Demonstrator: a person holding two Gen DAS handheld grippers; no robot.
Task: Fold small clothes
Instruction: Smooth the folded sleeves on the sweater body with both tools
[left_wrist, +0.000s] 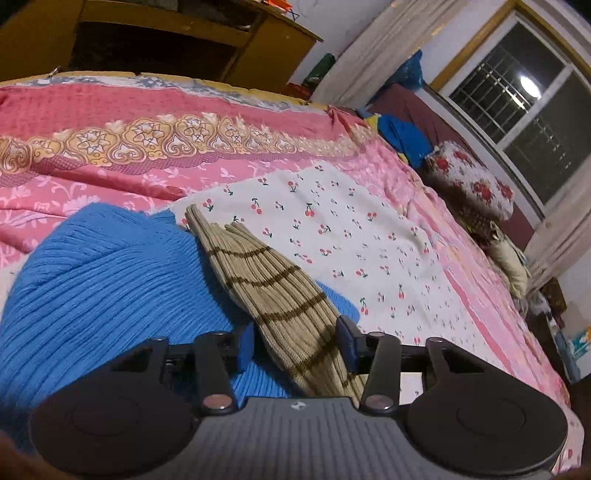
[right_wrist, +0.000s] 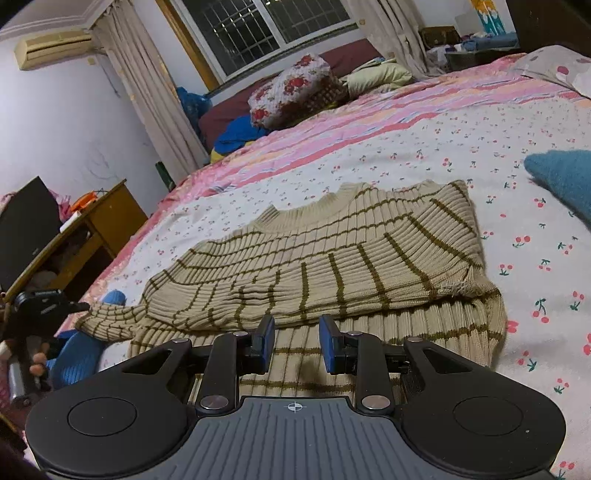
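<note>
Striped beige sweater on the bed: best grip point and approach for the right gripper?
Take the striped sweater by its near bottom hem, which lies flat in front of the right gripper. Come in low from the near bed edge and pinch the hem's folded layers. The left gripper already straddles the outstretched sleeve.

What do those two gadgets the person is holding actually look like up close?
Both look alike. Each tool, left and right, has two blue pads on black hinged arms with silver rivets, two round black discs, and a ribbed grey body bearing a small crosshair mark. No cables or sleeves are visible.
</note>
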